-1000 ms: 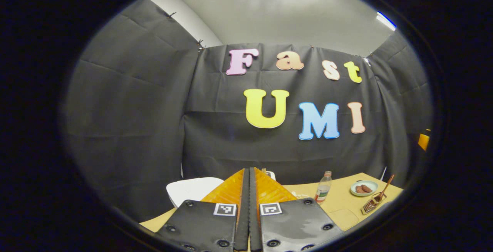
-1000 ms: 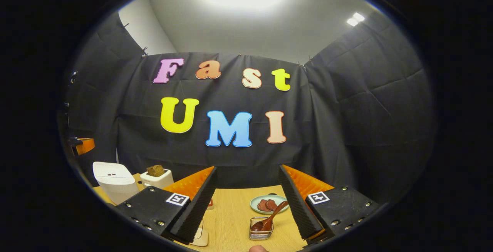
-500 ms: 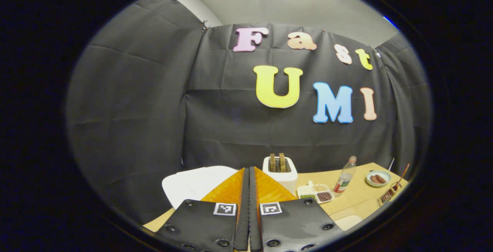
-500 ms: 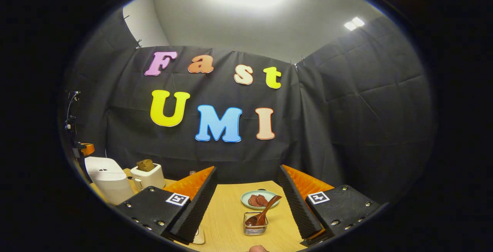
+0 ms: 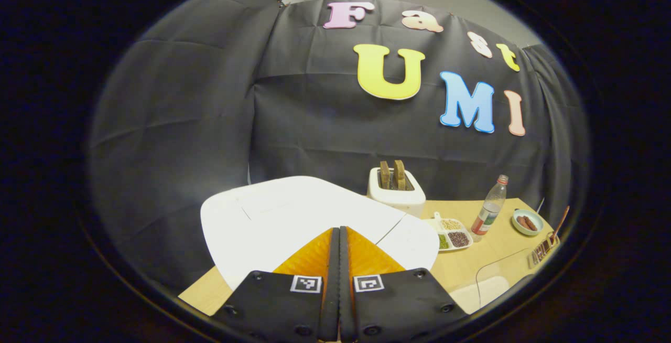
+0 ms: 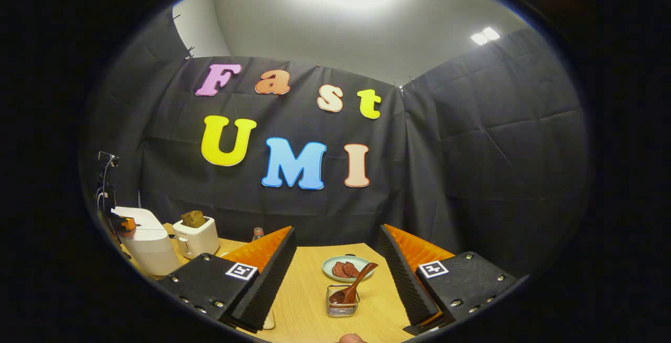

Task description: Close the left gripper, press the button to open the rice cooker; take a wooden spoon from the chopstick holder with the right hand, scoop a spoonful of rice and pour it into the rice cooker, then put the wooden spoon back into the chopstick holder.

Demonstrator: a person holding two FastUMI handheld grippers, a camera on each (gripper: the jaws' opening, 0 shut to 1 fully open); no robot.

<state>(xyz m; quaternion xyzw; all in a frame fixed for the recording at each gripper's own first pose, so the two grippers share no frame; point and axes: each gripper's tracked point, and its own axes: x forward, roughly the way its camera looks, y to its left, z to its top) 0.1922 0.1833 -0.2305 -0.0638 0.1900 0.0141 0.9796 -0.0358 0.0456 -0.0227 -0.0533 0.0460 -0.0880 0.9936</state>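
The white rice cooker [image 5: 293,217] sits with its lid down right below and ahead of my left gripper [image 5: 339,231], which is shut with nothing between its fingers. In the right gripper view the cooker [image 6: 147,240] stands at the far left with the left gripper [image 6: 123,223] over its top. My right gripper [image 6: 337,229] is open and empty above the table. Ahead of it a wire chopstick holder [image 6: 342,301] holds the wooden spoon [image 6: 356,288], leaning right. The holder [image 5: 542,246] and spoon [image 5: 560,222] also appear far right in the left gripper view.
A white toaster [image 5: 396,191] with bread stands behind the cooker. A divided dish of grains [image 5: 451,230], a bottle [image 5: 487,212] and a plate of sausage slices [image 6: 346,268] sit on the wooden table [image 6: 309,290]. A hand [image 6: 350,338] shows at the bottom edge.
My left gripper has dropped and tilted down toward the rice cooker, whose lid now looms much larger. The right gripper has drifted only slightly and stays open.
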